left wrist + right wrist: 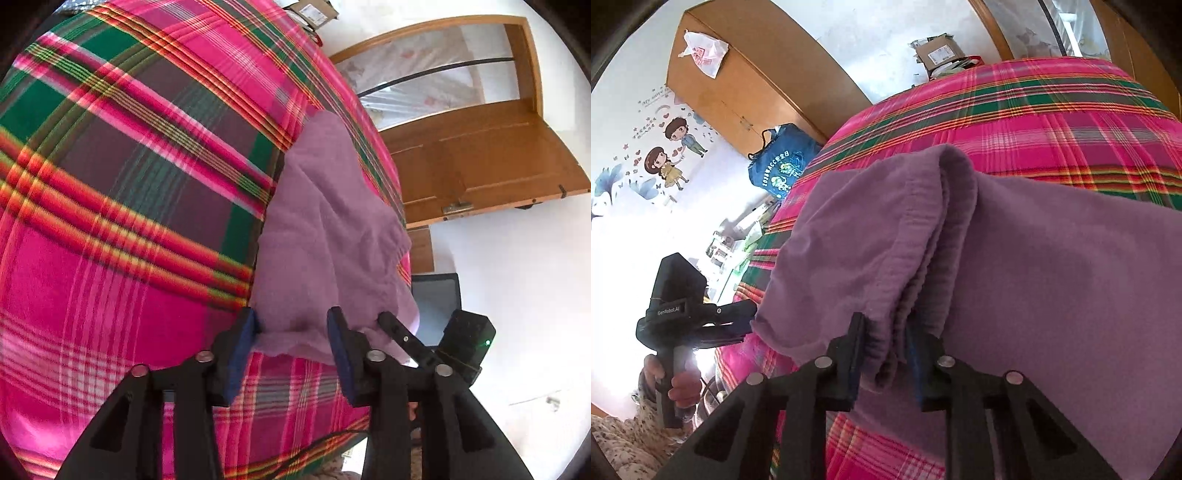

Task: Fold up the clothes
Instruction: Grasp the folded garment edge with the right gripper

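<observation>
Pink-green plaid bedspread [129, 221] filling most of the view, wooden door [480, 158] and white walls beyond. Purple garment [1015, 258] lying folded on the spread. Blue printed bag [783, 166], wall stickers [665, 155]. Left gripper [291, 328] clamped on garment edge; right gripper [886, 343] clamped on bunched hem. "GenRobot.AI" readable on left gripper body.

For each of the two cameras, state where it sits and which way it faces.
Left wrist: on the left hand-held gripper, looking down its fingers over the purple garment on the plaid bedspread toward the wooden door.
Right wrist: on the right hand-held gripper, facing garment folds and wardrobe; a hand shows.
Shared: garment, bedspread, and each other's gripper.
</observation>
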Demonstrator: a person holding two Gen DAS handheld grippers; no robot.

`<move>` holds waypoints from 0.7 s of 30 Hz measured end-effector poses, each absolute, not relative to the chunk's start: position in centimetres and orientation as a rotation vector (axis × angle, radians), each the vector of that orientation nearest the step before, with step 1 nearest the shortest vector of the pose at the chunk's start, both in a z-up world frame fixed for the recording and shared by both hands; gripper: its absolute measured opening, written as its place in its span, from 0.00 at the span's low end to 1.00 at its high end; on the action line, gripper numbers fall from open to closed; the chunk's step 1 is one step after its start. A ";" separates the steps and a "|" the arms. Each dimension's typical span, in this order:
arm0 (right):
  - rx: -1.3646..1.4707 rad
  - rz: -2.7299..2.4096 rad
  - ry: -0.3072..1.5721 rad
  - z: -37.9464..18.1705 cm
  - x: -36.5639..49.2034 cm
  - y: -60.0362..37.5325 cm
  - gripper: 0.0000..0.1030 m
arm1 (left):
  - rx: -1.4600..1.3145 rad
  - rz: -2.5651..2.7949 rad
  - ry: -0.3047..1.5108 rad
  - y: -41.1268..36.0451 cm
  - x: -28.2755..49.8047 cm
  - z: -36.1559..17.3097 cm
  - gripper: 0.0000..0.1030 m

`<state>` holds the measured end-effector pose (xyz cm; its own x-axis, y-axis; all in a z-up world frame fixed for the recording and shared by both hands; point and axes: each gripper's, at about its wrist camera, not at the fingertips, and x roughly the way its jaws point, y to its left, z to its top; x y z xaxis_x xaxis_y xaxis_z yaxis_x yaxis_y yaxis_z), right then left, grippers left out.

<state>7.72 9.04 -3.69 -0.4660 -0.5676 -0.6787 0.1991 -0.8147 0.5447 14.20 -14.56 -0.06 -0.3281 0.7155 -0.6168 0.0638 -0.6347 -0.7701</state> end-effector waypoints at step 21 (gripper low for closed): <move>0.963 -2.521 0.379 2.2 13.0 1.0 0.23 | -1.418 2.059 -1.057 -17.9 15.8 0.1 0.29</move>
<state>12.96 1.03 2.19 -0.6754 -0.2801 -0.6822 0.4681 -0.8776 -0.1031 15.83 -17.94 0.12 -0.3888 0.7030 -0.5954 0.0741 -0.6204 -0.7808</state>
